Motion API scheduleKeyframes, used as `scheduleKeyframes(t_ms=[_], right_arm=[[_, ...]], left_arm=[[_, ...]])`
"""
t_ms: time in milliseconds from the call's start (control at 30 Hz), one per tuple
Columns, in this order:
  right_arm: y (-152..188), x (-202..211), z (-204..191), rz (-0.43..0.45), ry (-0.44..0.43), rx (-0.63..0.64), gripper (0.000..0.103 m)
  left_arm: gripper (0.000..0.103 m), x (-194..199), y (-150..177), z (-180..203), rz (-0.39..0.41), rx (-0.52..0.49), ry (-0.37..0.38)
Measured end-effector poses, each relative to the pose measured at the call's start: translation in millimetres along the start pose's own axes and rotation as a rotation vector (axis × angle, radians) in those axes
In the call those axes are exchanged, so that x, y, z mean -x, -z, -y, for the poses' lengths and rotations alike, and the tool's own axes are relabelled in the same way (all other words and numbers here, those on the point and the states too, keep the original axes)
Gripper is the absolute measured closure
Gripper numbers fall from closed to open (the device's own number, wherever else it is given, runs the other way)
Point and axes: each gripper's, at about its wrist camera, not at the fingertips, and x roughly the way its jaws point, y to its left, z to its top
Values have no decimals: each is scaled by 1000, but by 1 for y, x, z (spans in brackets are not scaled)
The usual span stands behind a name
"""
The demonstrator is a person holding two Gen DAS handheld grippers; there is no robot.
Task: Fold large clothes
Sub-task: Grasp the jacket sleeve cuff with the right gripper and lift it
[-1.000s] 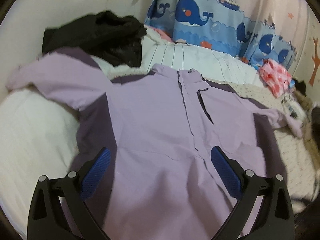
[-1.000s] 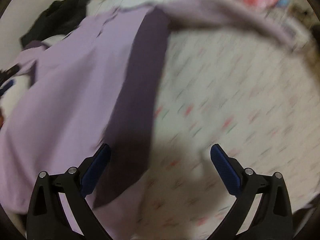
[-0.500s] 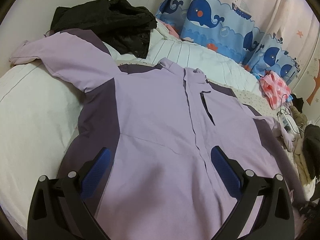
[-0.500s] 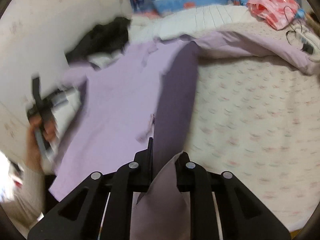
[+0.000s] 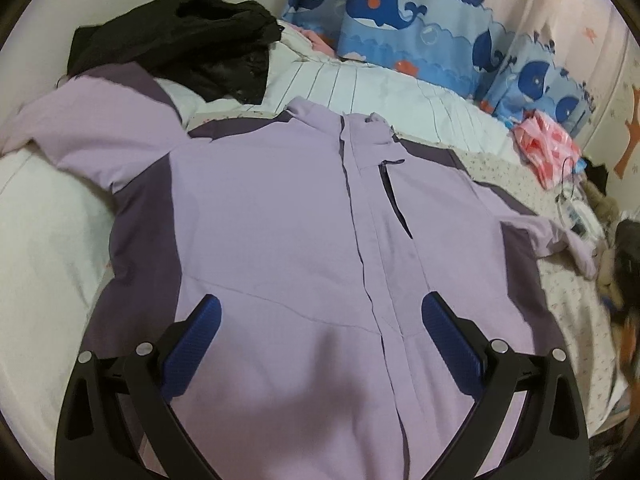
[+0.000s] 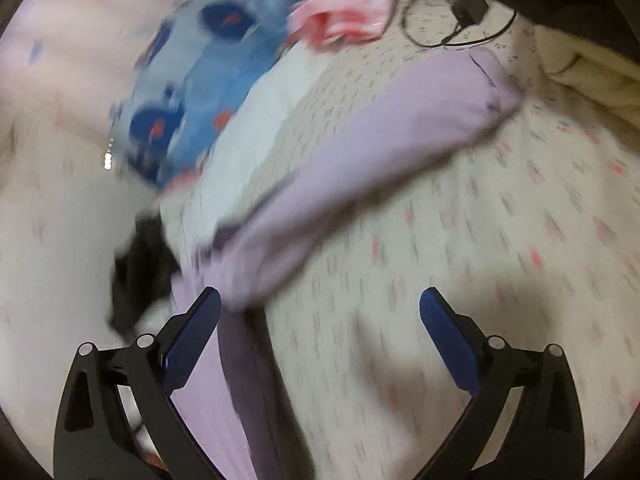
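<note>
Lilac jacket spread flat on bed, front up. Left gripper spread, empty. Right gripper jaws opening, nothing between. Next, likely: grab sleeve at 1 o'clock, fold inward.

Each hand-held gripper has 2 black fingers, blue ribbed pads and silver screws.

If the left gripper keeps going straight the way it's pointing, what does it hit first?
Most likely the front of the lilac jacket, spread flat on the bed: the left gripper points down at it, with nothing in between.
</note>
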Motion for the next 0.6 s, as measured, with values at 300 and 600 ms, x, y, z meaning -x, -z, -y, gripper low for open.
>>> scheduleKeyframes(t_ms=[300,600], right_arm=[[-91,-89,41,224,61,-252,91],[-146,-18,-100,534,-63,404,95]], left_arm=[[7,-25,-16,3,6,-27,-47],[7,-26,-15,2,25,40,45]])
